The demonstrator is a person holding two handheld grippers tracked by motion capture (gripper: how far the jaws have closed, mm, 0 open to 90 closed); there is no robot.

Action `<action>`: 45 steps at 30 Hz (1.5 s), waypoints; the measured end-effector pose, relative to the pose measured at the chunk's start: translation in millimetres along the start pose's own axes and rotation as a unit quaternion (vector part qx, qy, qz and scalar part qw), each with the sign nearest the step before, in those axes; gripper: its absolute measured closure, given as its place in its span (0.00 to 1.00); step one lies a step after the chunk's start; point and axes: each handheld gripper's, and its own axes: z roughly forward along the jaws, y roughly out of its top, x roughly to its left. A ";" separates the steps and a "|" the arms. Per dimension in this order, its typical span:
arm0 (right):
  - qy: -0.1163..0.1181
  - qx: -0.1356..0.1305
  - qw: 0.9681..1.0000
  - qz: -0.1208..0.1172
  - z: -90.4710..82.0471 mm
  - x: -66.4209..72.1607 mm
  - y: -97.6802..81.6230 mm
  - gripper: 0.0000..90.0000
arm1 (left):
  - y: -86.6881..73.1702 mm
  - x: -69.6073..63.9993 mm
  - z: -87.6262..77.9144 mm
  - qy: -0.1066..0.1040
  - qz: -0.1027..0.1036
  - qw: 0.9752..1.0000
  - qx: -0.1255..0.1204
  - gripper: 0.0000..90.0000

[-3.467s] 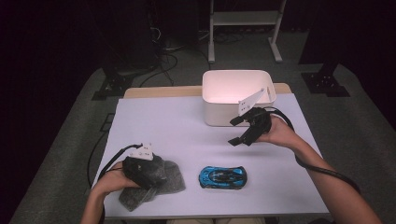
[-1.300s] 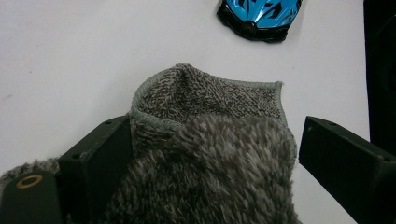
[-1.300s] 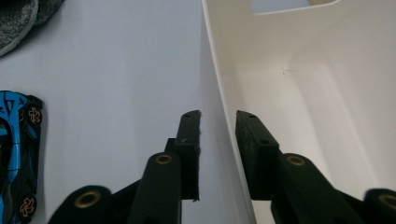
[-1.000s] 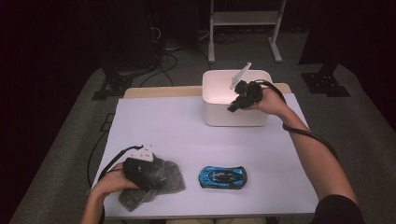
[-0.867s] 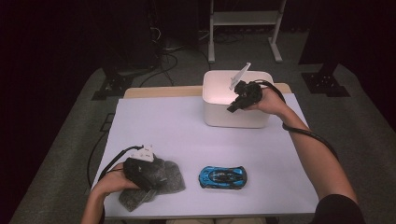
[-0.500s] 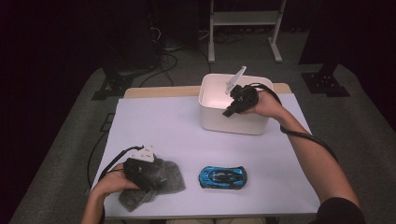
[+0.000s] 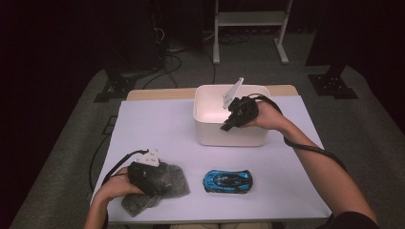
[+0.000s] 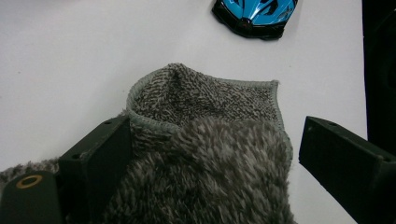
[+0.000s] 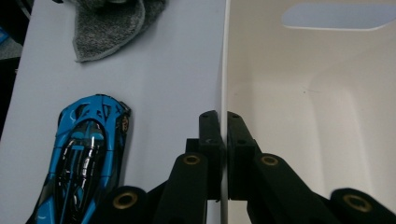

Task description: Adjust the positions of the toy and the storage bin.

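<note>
at the table's far side the right gripper is clamped on the near wall of the white bin — dragging it toward the car. left gripper rests jaws wide over the grey towel. next: release the rim, then load.

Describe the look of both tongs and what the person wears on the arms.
Both tongs, left and right, are black, with flat black jaws, brass-coloured pivot rivets, a pale grey three-cornered plate on top and a trailing black cable. Forearms are bare; a dark sleeve shows at the right upper arm.
</note>
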 end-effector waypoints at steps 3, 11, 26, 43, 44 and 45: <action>0.005 -0.001 1.000 -0.007 1.9 6.5 4.4 0.96 | 0.2 -0.5 0.4 -0.001 0.000 1.000 0.000 0.10; 0.015 0.001 1.000 -0.019 7.7 20.1 12.5 0.96 | 0.0 -0.4 0.9 -0.001 0.002 1.000 0.001 0.10; 0.024 0.004 0.999 -0.024 12.3 32.0 17.6 0.95 | 0.4 -1.6 2.4 -0.005 0.002 1.000 0.003 0.10; 0.010 -0.023 1.000 0.015 -7.3 36.1 11.4 0.59 | 0.4 -1.4 2.6 -0.005 0.002 1.000 0.002 0.10; 0.009 -0.026 0.999 0.017 -8.2 36.6 10.4 0.59 | 0.5 -1.2 2.7 -0.006 0.003 1.000 0.004 0.10; 0.005 -0.024 1.000 0.017 -8.6 36.8 9.5 0.59 | 0.5 -1.3 2.9 -0.006 0.003 1.000 0.005 0.10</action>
